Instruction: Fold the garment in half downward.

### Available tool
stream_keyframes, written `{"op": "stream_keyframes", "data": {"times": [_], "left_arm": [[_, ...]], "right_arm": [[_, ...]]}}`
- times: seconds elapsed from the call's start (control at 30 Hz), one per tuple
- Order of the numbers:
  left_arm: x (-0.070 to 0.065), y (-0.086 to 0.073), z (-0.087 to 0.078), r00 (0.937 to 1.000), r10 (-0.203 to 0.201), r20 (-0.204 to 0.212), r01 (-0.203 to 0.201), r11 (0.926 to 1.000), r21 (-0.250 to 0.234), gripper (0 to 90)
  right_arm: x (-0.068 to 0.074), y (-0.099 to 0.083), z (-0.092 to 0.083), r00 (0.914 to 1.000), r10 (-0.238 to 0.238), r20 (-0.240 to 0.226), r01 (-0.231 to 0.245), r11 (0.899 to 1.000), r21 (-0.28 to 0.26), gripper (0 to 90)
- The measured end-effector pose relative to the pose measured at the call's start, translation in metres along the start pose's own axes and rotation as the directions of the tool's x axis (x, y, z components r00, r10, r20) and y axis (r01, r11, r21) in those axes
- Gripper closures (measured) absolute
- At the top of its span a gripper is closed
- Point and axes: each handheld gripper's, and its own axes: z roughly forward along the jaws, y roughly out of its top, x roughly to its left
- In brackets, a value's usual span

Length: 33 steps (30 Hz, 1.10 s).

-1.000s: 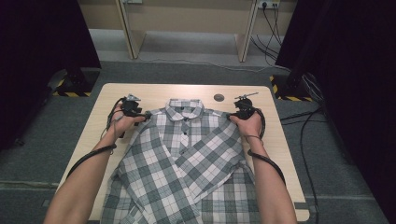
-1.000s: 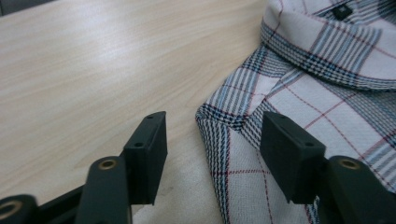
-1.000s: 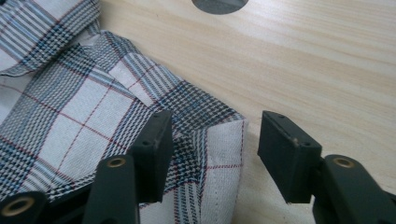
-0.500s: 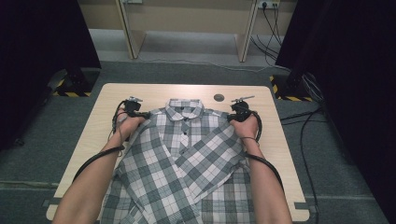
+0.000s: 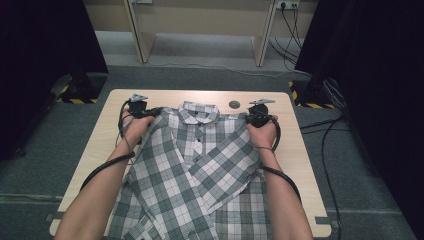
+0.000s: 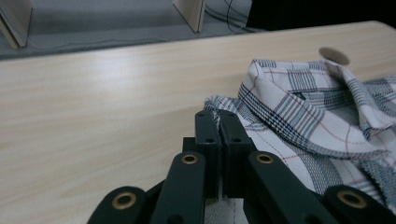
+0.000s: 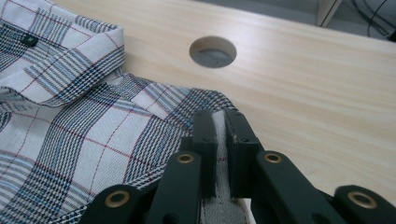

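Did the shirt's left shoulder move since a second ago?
Yes. The left gripper has just closed on the shirt shoulder, and the fabric there now stands higher, nearer the table far edge. The collar stays put beside the table hole.

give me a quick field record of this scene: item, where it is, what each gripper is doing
item: plaid shirt, sleeves folded across the front
place: wooden table, collar toward the far edge
left gripper: shut on the shirt at one shoulder
right gripper: shut on the shirt at the other shoulder
nearby: round hole in the table
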Motion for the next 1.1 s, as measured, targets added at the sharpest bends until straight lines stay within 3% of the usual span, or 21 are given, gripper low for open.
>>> {"op": "stream_keyframes", "data": {"times": [0.47, 0.6, 0.87, 1.1], "left_arm": [[-0.004, 0.039, -0.020, 0.9999, -0.001, -0.014, 0.000, 0.9935, -0.114, 87.3], [-0.006, 0.048, -0.024, 0.9999, 0.006, 0.011, -0.005, 0.9908, -0.135, 87.3], [-0.006, 0.063, -0.031, 0.9999, 0.009, 0.008, -0.008, 0.9849, -0.173, 87.6], [-0.010, 0.070, -0.033, 0.9998, 0.019, 0.008, -0.017, 0.9828, -0.184, 87.9]], "right_arm": [[0.001, 0.030, -0.024, 0.9982, 0.033, 0.051, -0.026, 0.992, -0.122, 84.5], [0.001, 0.036, -0.028, 0.9976, 0.022, 0.066, -0.013, 0.991, -0.135, 84.4], [0.000, 0.045, -0.036, 0.9953, 0.020, 0.095, -0.005, 0.988, -0.156, 84.5], [0.001, 0.054, -0.043, 0.9953, 0.028, 0.092, -0.011, 0.983, -0.185, 84.6]]}}
